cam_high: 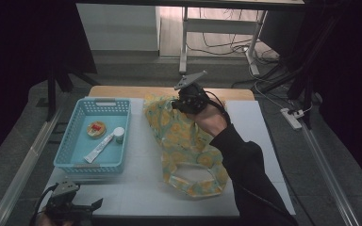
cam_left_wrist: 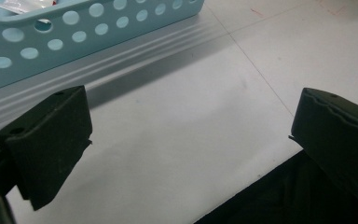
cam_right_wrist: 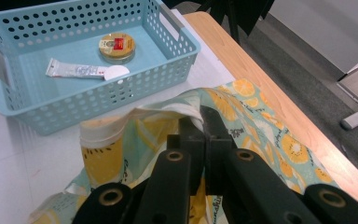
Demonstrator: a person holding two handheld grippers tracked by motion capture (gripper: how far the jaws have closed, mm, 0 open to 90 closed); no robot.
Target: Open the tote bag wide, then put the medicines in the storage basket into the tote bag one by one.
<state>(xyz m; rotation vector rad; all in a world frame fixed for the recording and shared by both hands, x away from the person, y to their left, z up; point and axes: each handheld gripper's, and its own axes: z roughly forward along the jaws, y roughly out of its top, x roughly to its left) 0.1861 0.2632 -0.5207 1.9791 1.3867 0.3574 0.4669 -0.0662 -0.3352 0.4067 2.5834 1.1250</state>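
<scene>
Right gripper (cam_right_wrist: 200, 122): jaws pressed together on the hem of a lemon-print cloth (cam_high: 185, 141), lifted so that it hangs below. Basket (cam_right_wrist: 182, 46) sits beyond. Left gripper (cam_left_wrist: 191, 130): spread, idle over bare table (cam_left_wrist: 191, 93).

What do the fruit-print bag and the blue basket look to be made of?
The fruit-print bag looks like soft woven fabric, matte: it folds and drapes where the right gripper pinches its white-lined rim. The blue basket looks like moulded plastic, smooth with a slight sheen: rigid walls with even rows of round holes.
</scene>
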